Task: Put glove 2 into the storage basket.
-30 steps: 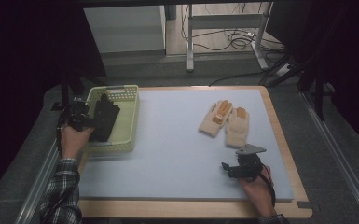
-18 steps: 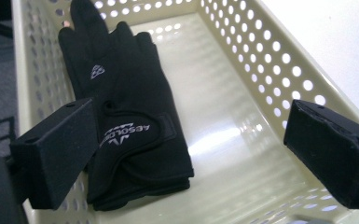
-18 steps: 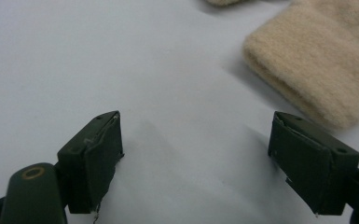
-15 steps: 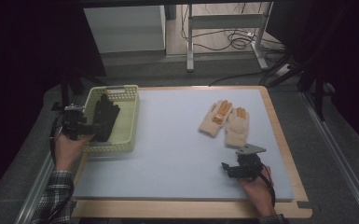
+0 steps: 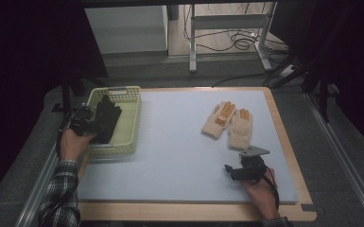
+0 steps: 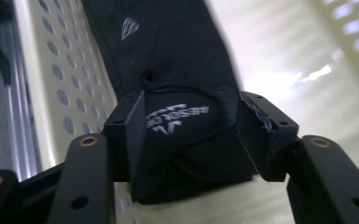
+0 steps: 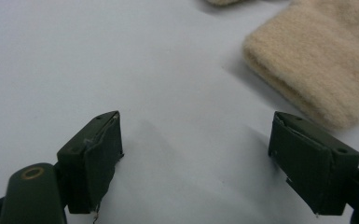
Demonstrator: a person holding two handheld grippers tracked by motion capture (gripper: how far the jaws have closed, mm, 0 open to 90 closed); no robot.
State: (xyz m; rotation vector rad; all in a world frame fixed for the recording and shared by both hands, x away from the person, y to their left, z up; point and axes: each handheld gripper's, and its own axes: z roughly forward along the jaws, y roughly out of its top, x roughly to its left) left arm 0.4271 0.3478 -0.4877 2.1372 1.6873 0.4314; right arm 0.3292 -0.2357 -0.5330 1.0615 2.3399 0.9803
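From the high view, a pale blue worktop (image 5: 170, 142) carries a yellow-green basket (image 5: 127, 118) at left and two cream knit gloves (image 5: 229, 123) at right. In the left gripper view, the left hand-held gripper (image 6: 191, 126) clamps a black glove (image 6: 168, 60) inside the basket. In the right gripper view, the right hand-held gripper (image 7: 196, 158) hangs wide apart above bare worktop, just beside a cream cuff (image 7: 317, 65)

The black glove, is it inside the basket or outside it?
Inside. The black glove lies on the floor of the yellow basket, beside its perforated wall, with the left gripper jaws on either side of its cuff.
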